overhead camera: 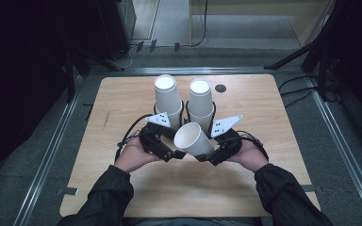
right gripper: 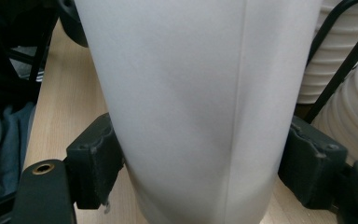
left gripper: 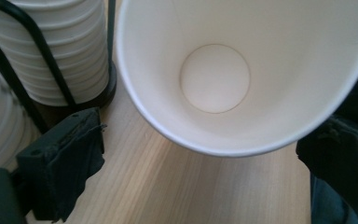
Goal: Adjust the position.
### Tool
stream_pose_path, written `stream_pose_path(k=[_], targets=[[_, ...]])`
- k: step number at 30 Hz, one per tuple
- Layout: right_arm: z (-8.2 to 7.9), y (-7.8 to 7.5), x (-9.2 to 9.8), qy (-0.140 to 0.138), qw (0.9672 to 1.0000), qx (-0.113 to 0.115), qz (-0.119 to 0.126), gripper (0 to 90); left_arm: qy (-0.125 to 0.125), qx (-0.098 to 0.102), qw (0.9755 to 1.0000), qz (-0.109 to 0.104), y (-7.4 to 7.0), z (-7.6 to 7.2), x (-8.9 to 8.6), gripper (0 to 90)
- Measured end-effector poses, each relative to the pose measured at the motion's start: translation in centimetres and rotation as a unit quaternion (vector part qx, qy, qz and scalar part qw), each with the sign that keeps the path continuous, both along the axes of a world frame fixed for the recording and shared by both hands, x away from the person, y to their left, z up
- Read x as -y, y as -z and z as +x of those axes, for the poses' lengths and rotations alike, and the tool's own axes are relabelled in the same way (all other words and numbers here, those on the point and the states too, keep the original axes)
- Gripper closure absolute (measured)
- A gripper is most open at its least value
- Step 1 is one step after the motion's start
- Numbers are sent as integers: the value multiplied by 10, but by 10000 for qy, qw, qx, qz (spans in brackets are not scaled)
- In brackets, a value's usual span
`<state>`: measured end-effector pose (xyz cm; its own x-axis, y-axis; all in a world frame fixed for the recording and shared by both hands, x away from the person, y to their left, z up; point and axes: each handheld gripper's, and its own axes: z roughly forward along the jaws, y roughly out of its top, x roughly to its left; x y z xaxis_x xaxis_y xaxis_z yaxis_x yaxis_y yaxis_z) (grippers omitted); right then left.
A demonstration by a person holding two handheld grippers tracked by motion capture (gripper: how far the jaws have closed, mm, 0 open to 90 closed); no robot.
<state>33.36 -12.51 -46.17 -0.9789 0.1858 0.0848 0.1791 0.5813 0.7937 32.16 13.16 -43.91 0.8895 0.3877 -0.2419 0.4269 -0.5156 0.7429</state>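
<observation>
A person sits at the near edge of a pale wooden table (overhead camera: 122,188) with a black two-jaw tool in each hand. The right gripper (overhead camera: 206,156) pinches a single white paper cup (overhead camera: 193,139) across its side wall; in the right gripper view its pads press on both flanks of the cup. The cup is tipped over, lifted off the wood just in front of the holders, its open mouth facing left and toward the near edge.

The left gripper (overhead camera: 179,153) sits just beside that mouth with its jaws spread wide and touching nothing; its own view looks straight down into the cup's empty inside.

Just beyond stand two tall stacks of white paper cups (overhead camera: 166,99) in black wire holders (overhead camera: 185,110), side by side at the table's middle.

I'd judge the one cup is already parted from a stack and in hand; setting it somewhere is yet to come.
</observation>
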Motion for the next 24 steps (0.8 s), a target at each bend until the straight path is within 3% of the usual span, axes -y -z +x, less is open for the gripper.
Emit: stream_pose_path(k=[4,10,13,18,19,24], targets=[[1,-1,-1,38,9999,-46,124,224,-42,62,9999,-114,-1,-1,5,0],[-2,1,-7,-53,9999,-68,146,224,-55,191,9998,-49,0,-3,14,0],[-3,3,-10,-89,9999,-64,128,223,-129,179,9994,-258,-1,-4,15,0],[-4,3,-14,-107,9998,-55,185,224,-179,250,9990,-335,-2,-4,16,0],[-5,3,-15,-113,9998,-40,176,224,-158,357,9986,-362,-3,-6,16,22],[-6,3,-16,-131,9997,-50,175,225,-156,398,9985,-352,-3,-8,16,85]])
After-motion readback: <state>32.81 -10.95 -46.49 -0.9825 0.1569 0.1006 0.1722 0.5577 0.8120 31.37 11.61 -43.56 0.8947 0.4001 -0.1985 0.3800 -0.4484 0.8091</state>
